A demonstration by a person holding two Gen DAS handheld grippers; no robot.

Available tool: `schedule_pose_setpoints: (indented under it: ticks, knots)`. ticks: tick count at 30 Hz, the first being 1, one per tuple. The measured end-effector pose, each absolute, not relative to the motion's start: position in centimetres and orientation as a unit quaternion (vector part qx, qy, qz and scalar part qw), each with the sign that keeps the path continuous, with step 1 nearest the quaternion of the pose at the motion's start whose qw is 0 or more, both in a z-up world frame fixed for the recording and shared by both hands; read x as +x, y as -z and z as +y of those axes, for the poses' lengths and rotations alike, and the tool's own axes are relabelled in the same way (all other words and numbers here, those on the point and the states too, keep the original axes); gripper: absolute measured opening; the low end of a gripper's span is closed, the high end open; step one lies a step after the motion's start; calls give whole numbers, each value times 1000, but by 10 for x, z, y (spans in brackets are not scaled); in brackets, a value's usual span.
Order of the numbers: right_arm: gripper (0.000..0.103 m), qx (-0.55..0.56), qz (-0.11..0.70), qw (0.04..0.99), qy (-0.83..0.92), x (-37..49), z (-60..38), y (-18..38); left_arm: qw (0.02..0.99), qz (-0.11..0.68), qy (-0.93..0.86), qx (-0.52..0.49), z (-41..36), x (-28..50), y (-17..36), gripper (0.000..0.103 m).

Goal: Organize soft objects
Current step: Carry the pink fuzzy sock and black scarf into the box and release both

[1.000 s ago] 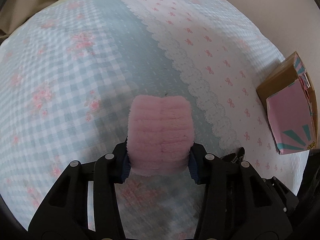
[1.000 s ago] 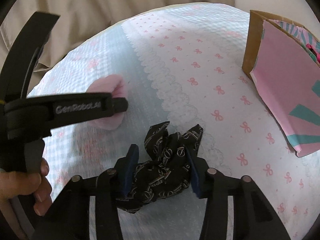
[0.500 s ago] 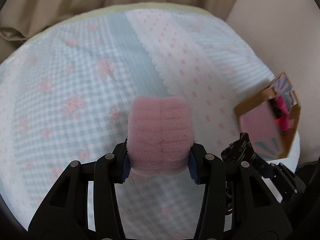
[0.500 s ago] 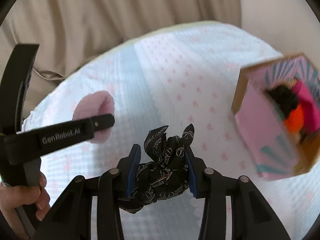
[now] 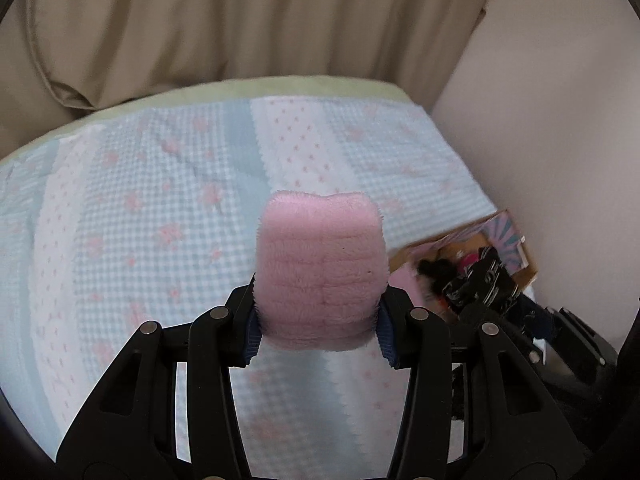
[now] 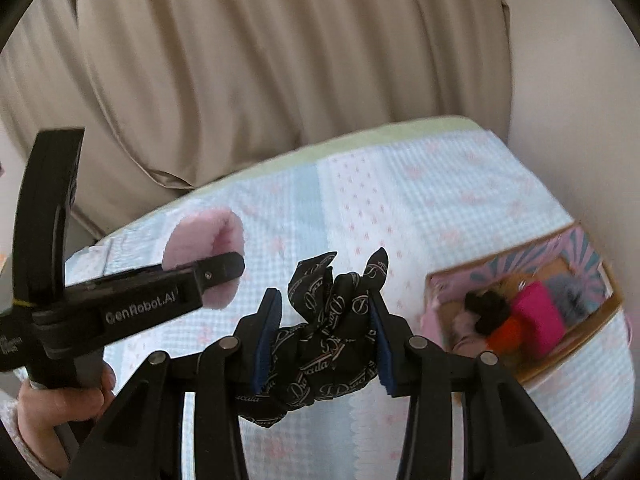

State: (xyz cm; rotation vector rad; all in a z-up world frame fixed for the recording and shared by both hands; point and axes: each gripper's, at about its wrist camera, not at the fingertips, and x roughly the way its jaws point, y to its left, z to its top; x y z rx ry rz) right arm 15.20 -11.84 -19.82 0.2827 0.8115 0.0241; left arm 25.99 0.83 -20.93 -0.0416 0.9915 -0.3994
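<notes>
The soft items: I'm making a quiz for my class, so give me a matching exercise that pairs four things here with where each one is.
Things:
1. pink fluffy item
2. black printed scarf
3. bright pink item
4. cardboard box

Places:
A. inside the cardboard box
B. clamped in the right gripper
C. resting on the bedspread
D. clamped in the left gripper

Pairs: 1-D, 2-B, 3-A, 4-C

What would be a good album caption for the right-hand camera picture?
Right gripper clutching a black printed scarf above the bed, cardboard box of soft things nearby.
</notes>
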Motion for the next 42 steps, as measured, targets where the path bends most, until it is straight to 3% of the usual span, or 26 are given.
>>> schedule_pose_setpoints:
  ticks: [8, 16, 29, 42]
  knots:
    - [39, 114, 382, 916, -36, 128, -195, 148, 874, 456, 160, -58, -57, 211, 173, 42]
    - [39, 87, 391, 916, -29, 118, -295, 140, 868, 464, 152, -93, -138, 195, 182, 42]
    - [39, 106, 456, 883, 7, 143, -395, 187, 833, 526, 153, -70, -226, 211, 250, 43]
    - [39, 143, 550, 823, 18, 197, -443, 267, 778, 608, 150, -44, -260, 240, 339, 42]
